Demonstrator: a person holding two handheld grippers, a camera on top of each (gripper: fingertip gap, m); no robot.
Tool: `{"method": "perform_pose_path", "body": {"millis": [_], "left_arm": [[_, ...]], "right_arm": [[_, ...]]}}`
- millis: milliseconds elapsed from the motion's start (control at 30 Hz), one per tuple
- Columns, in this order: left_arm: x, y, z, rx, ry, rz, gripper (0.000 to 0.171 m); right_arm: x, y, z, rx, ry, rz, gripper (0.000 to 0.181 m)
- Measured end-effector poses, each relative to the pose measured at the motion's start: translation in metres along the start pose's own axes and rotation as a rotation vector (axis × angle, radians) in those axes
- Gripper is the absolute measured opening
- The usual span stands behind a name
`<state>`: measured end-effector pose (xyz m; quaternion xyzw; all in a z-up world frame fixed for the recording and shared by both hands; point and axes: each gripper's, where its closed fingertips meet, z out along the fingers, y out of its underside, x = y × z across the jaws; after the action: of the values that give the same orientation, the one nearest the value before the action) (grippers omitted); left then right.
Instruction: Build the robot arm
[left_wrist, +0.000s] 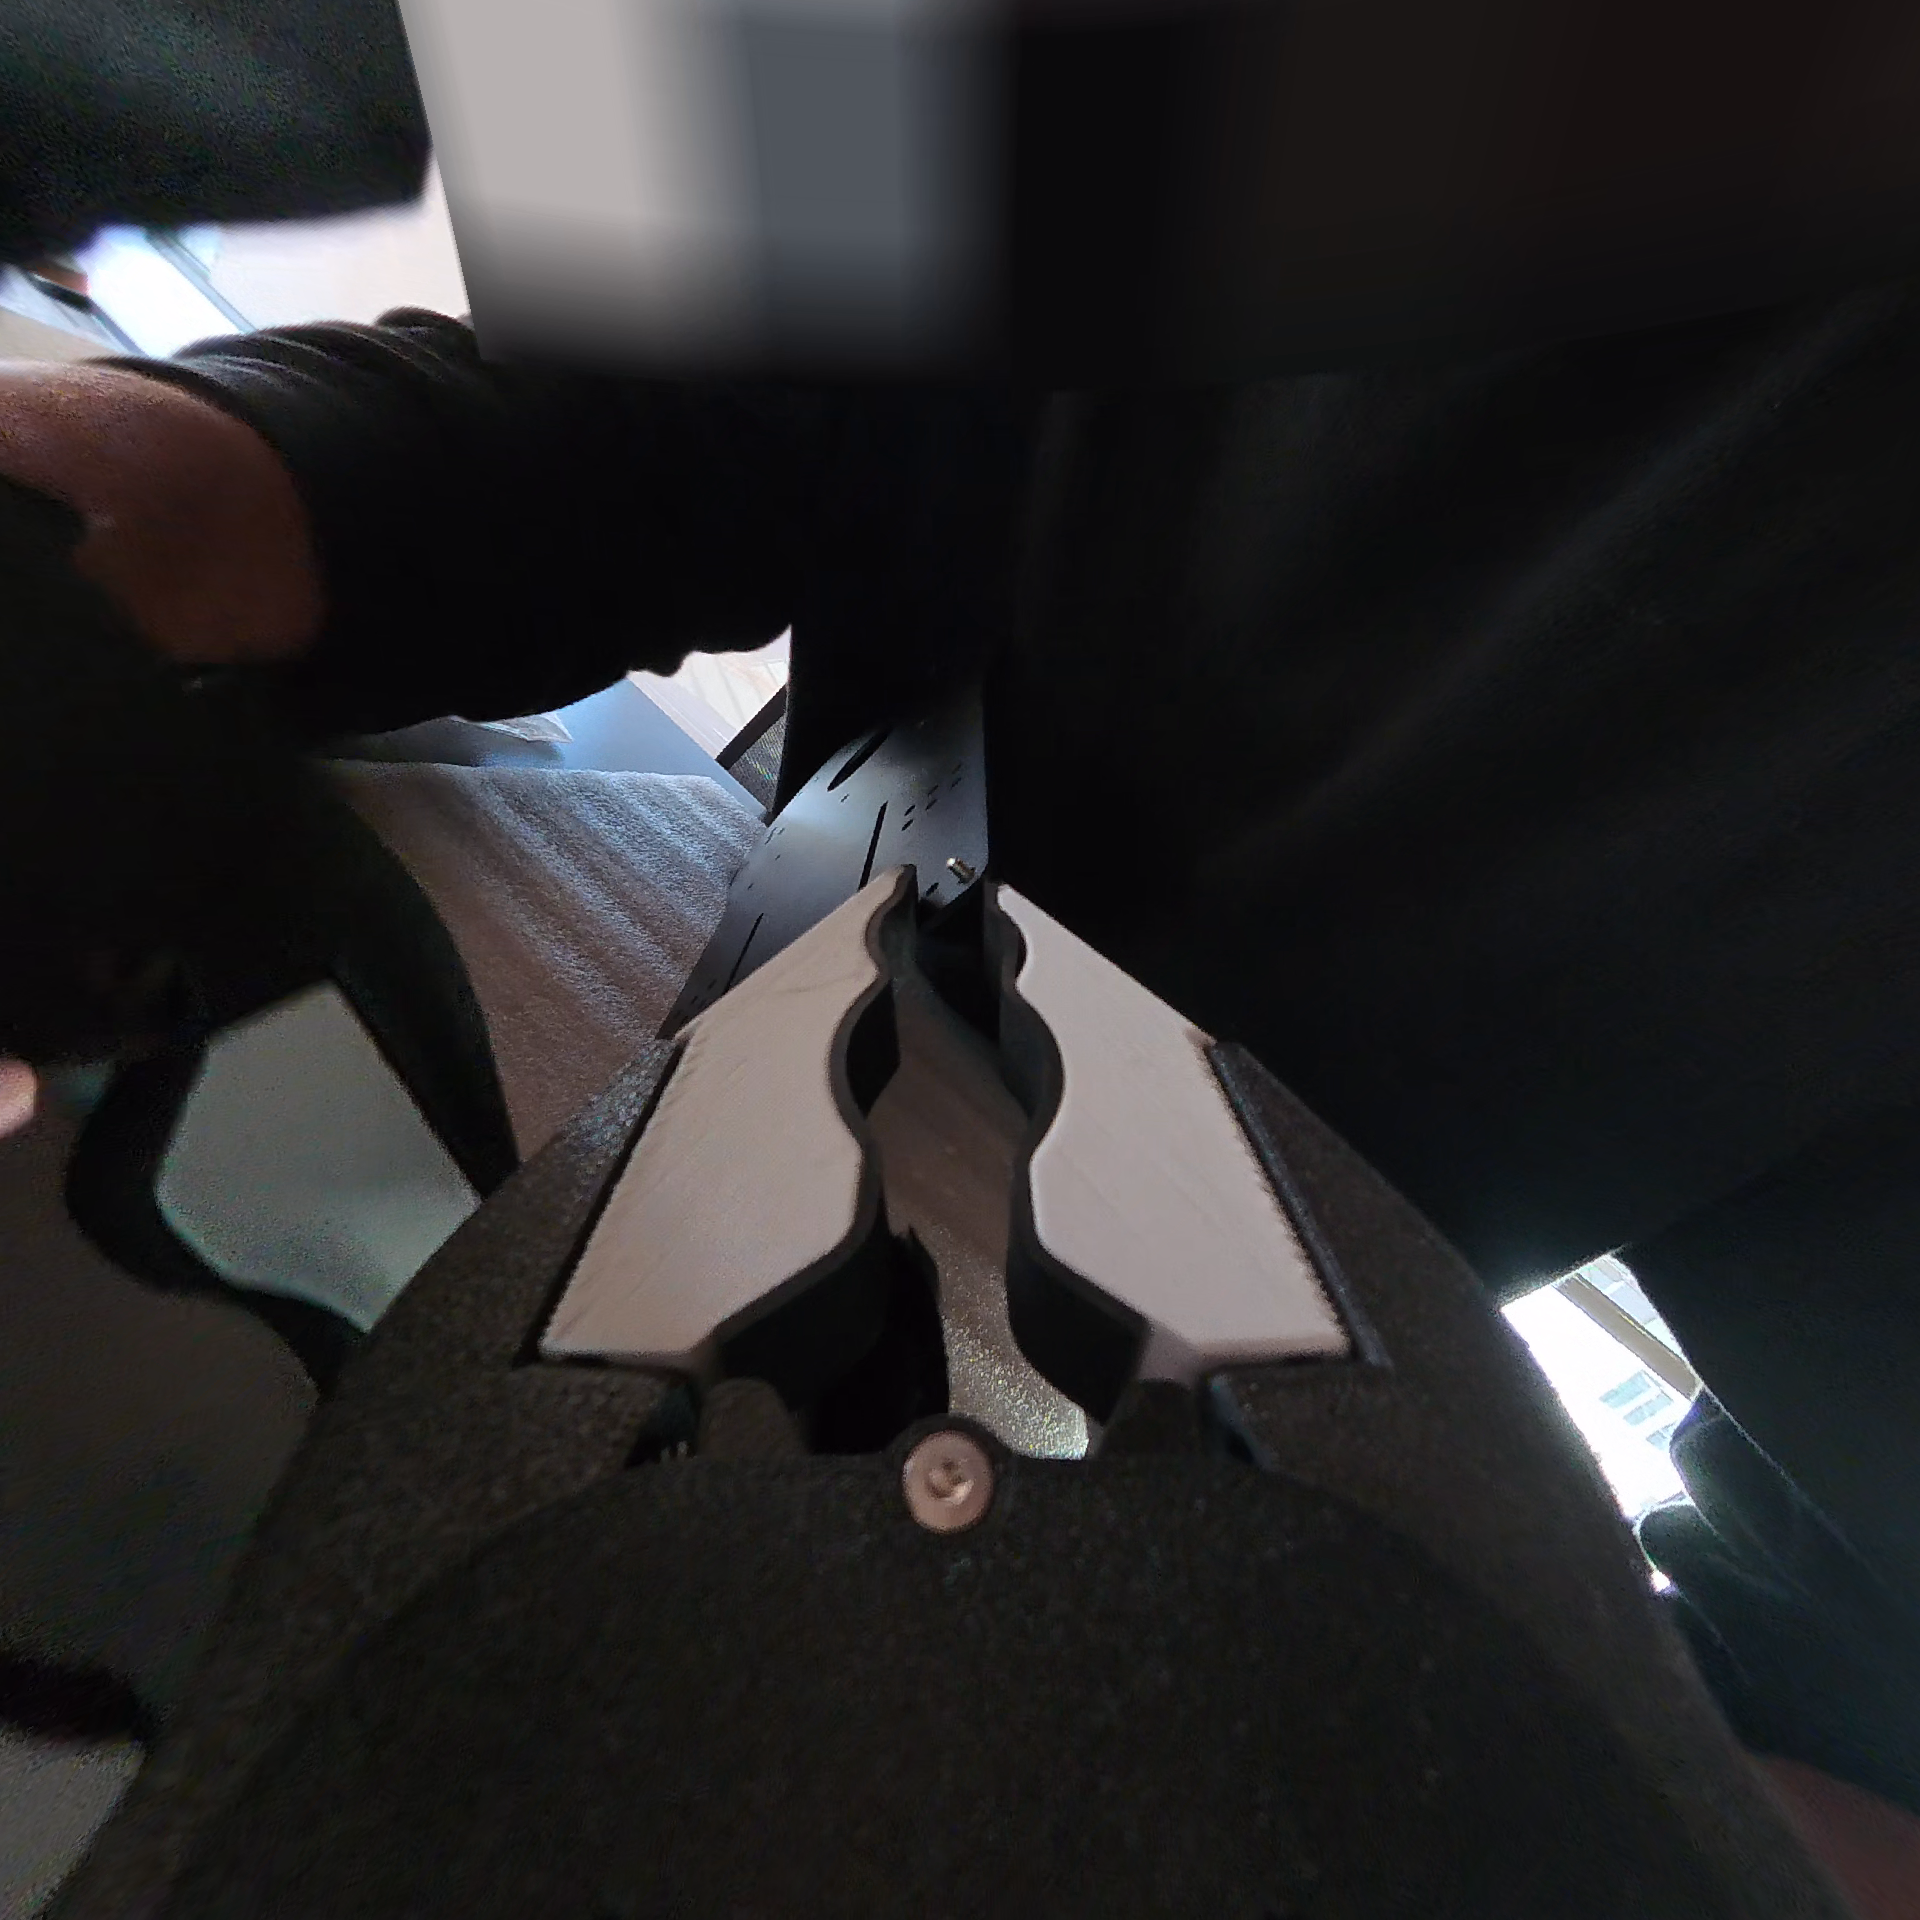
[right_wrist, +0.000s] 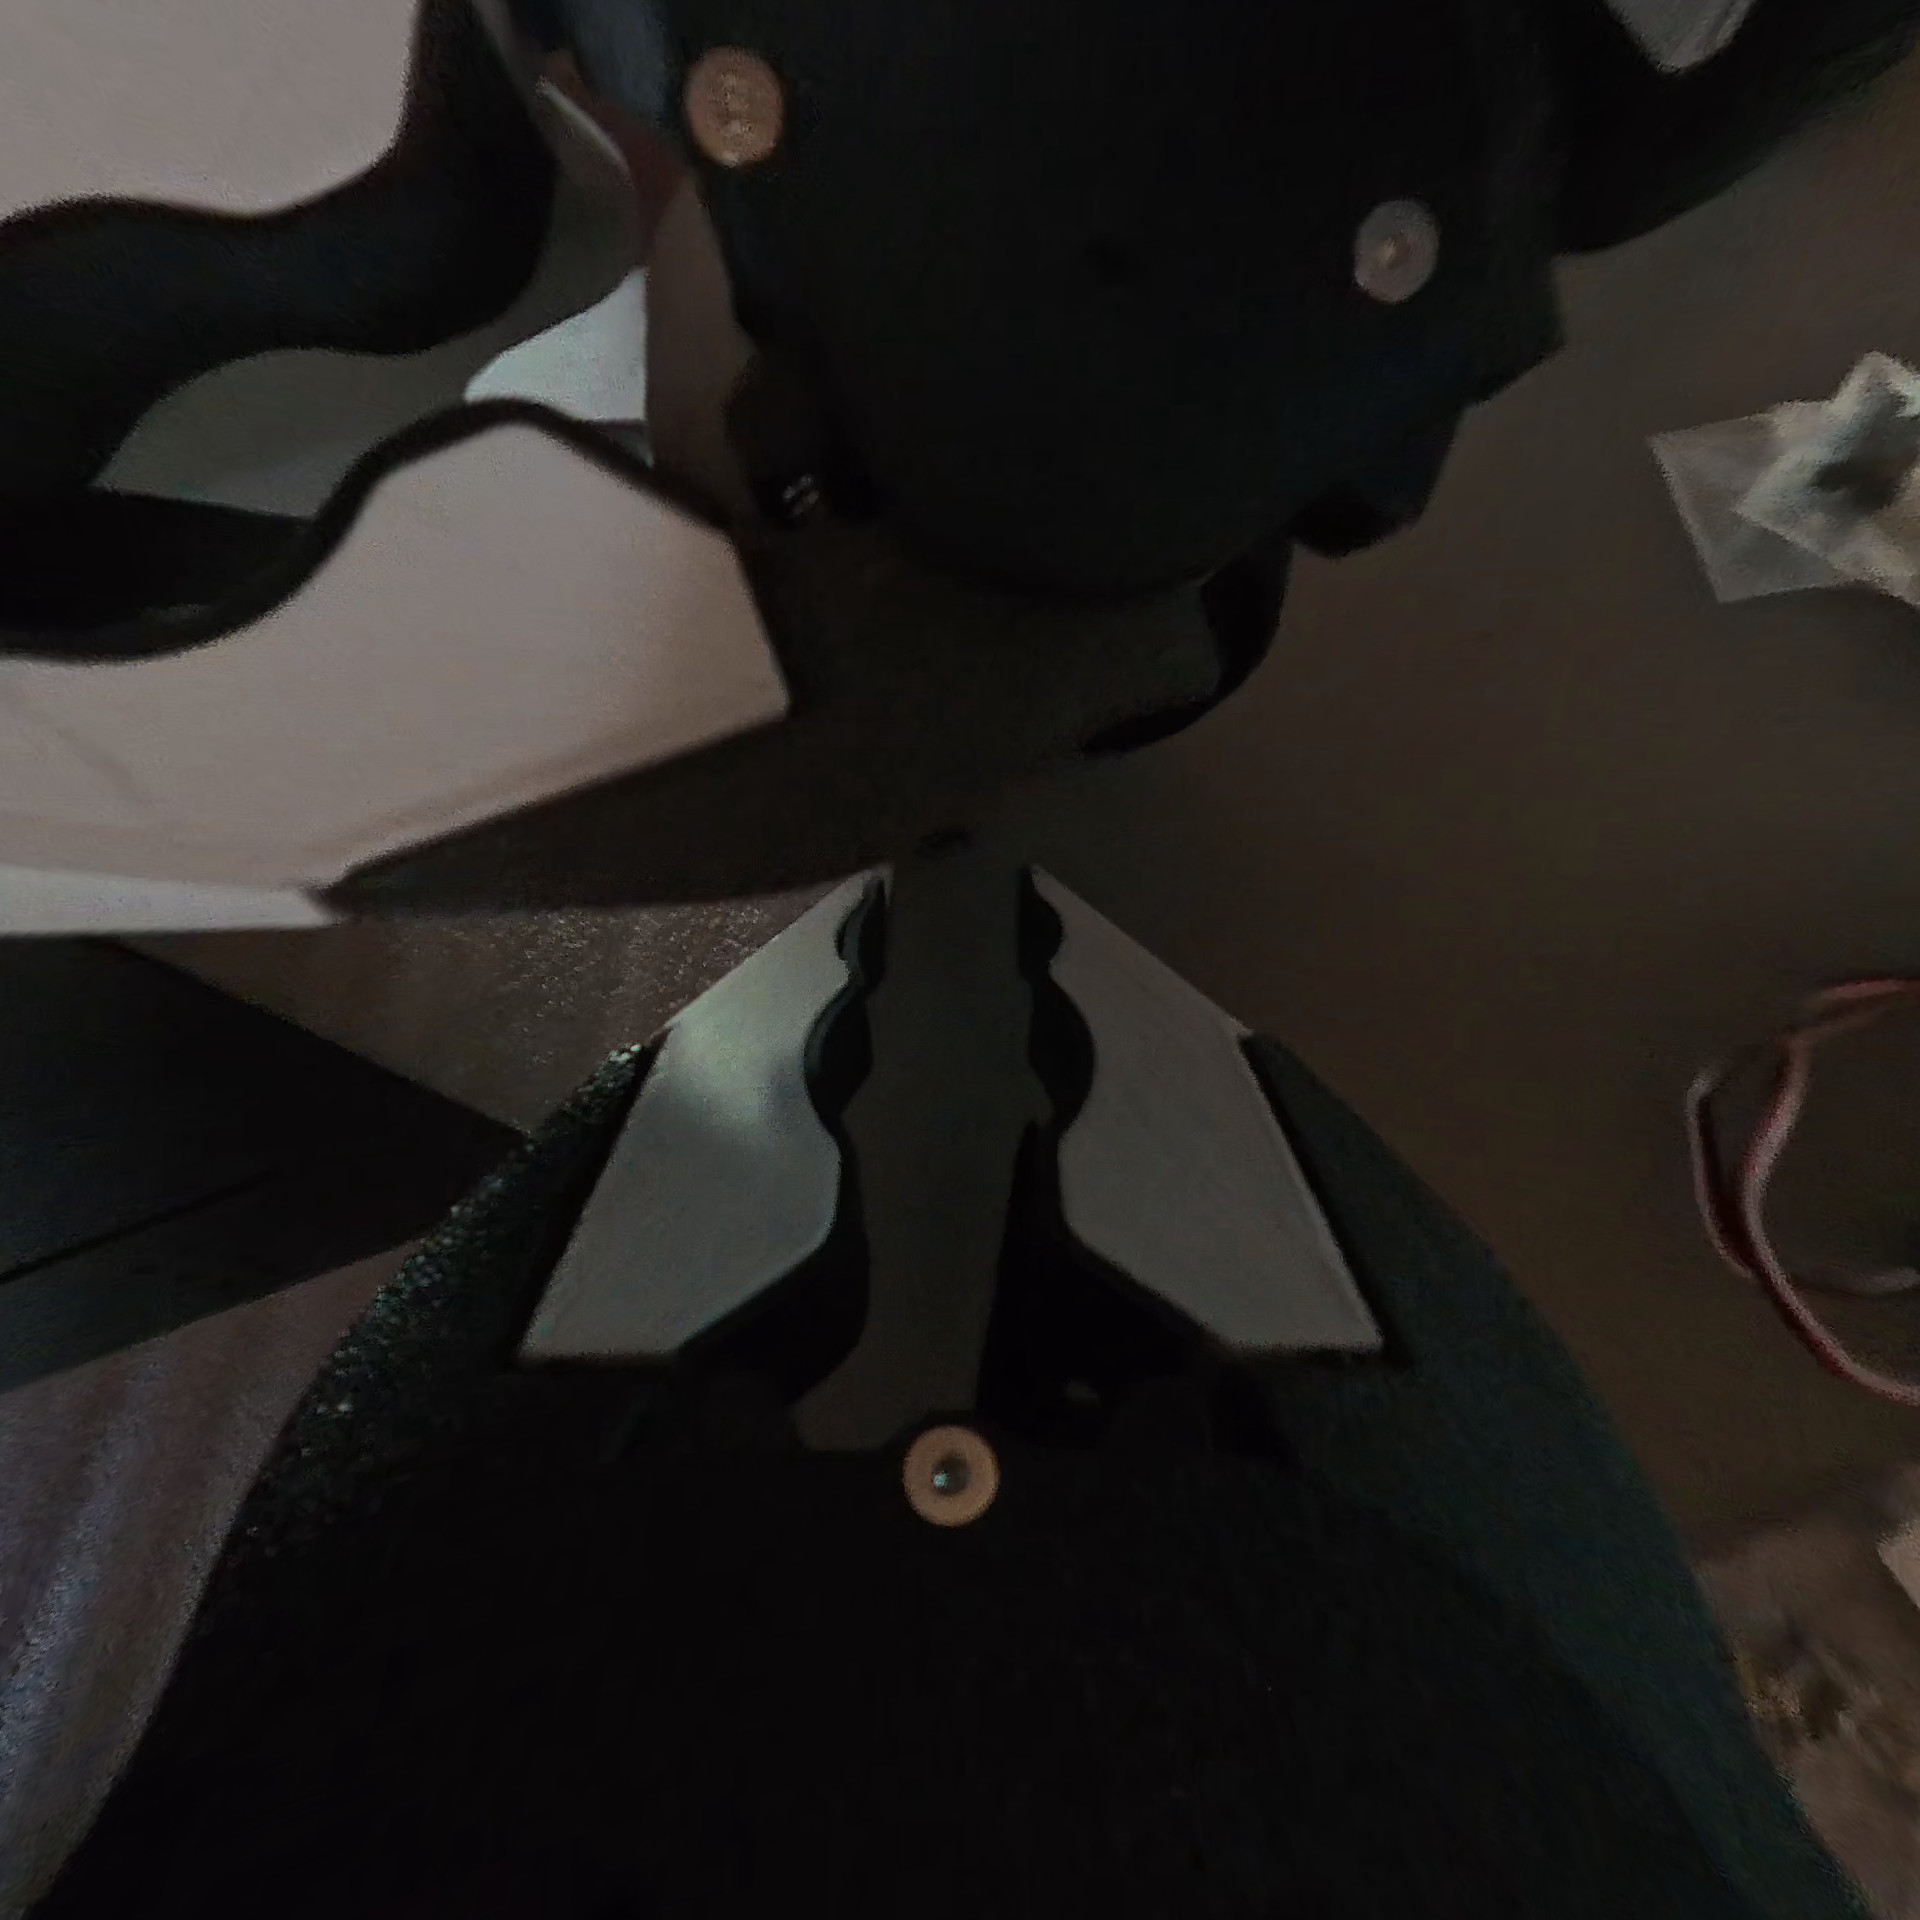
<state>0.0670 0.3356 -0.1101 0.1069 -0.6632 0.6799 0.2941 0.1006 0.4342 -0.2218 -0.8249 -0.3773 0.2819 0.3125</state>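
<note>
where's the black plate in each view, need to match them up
Left wrist view: plate at centre, perforated, running up from between the left gripper's fingertips.
Right wrist view: plate at centre, a dark strip between the right gripper's fingers; the picture is dim, so no detail shows.
Shared landmark: white sheet, left of the plate in both.

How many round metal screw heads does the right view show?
3 round metal screw heads: two on the dark body above, one on the right gripper; others may hide.
</note>
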Motion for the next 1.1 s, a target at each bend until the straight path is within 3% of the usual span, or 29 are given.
{"method": "perform_pose_path", "body": {"millis": [167,667,900,1000,1100], "left_arm": [[0.0,0.0,0.0,0.003,-0.006,0.013,0.01],[0.0,0.0,0.0,0.006,0.0,0.003,0.01],[0.0,0.0,0.0,0.008,0.003,0.0,0.01],[0.0,0.0,0.0,0.007,0.001,0.002,0.01],[-0.001,0.0,0.0,0.009,-0.001,0.001,0.01]], "right_arm": [[0.0,-0.007,0.011,-0.007,-0.037,-0.021,0.026],[0.007,-0.001,0.012,-0.03,0.022,-0.029,0.006],[0.02,0.006,-0.066,-0.011,0.125,0.07,0.007],[-0.002,0.011,-0.106,-0.014,0.173,0.139,0.007],[-0.046,0.038,-0.123,-0.033,0.249,0.227,0.007]]}}
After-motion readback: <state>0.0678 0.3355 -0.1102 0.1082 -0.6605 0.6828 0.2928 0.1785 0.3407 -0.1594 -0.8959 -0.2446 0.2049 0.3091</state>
